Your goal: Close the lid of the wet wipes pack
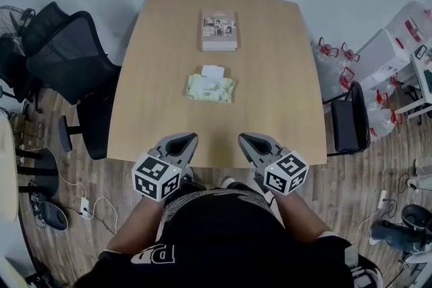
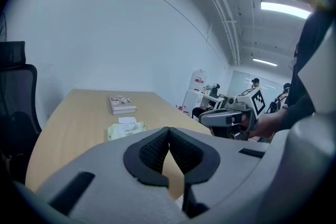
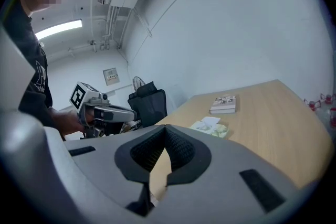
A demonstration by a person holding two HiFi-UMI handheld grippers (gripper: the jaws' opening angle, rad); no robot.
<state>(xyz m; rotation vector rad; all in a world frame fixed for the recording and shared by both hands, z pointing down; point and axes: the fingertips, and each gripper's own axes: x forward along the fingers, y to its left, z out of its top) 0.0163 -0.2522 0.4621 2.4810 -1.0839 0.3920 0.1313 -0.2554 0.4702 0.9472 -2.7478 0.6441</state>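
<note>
The wet wipes pack [image 1: 210,88] is pale green and lies flat in the middle of the wooden table [image 1: 155,77]. Its white lid [image 1: 212,70] is flipped open toward the far side. The pack also shows in the left gripper view [image 2: 125,129] and in the right gripper view [image 3: 210,127]. Both grippers hover over the table's near edge, well short of the pack. My left gripper [image 1: 192,137] [image 2: 169,131] is shut with nothing in it. My right gripper [image 1: 242,138] [image 3: 165,131] is shut too and holds nothing.
A book [image 1: 219,29] lies beyond the pack near the table's far edge. A black office chair [image 1: 71,64] stands at the table's left and a dark chair [image 1: 349,119] at its right. Water jugs [image 1: 334,64] and white boxes stand farther right.
</note>
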